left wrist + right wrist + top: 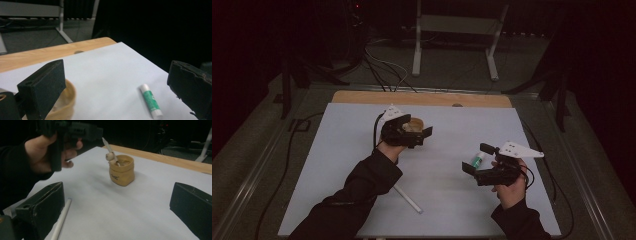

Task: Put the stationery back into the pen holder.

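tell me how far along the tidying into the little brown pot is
Done: one pen with a figure top stands in the brown pot. In hand: nothing; the left gripper hovers open beside the pot, and the right gripper is open too. Left: the glue stick and white pen lie on the table.

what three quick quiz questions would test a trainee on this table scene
1. True or false: the tan pouch lies tipped on its side.
2. What lies between the open jaws in the left gripper view? A) scissors B) a glue stick C) a cup
3. What long thing lies beside the right gripper jaw on the white sheet?

Key: 1 false, it stands upright with a pen in it. 2 B. 3 a white pen.
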Demonstrator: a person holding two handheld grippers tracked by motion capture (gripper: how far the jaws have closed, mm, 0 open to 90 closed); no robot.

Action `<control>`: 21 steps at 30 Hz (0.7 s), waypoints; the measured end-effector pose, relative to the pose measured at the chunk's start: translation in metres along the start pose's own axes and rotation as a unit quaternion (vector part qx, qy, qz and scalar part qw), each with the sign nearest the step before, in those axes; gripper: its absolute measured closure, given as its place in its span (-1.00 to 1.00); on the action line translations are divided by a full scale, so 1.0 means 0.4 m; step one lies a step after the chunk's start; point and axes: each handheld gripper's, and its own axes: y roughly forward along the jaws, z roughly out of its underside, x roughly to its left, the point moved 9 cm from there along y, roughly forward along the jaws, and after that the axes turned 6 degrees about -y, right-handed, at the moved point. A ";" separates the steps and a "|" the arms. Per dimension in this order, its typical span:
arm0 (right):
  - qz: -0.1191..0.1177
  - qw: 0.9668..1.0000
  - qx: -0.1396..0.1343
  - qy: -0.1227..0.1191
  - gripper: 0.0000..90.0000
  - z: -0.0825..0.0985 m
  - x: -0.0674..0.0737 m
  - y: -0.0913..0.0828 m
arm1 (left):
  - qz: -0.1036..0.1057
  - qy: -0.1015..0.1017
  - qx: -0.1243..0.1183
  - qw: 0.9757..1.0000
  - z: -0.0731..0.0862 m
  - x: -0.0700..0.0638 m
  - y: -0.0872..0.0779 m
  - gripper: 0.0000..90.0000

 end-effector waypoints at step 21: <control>0.012 1.000 -0.014 0.002 -1.00 -0.020 -0.014 -0.025 | 0.055 0.002 0.042 0.998 0.140 -0.128 0.074 -0.95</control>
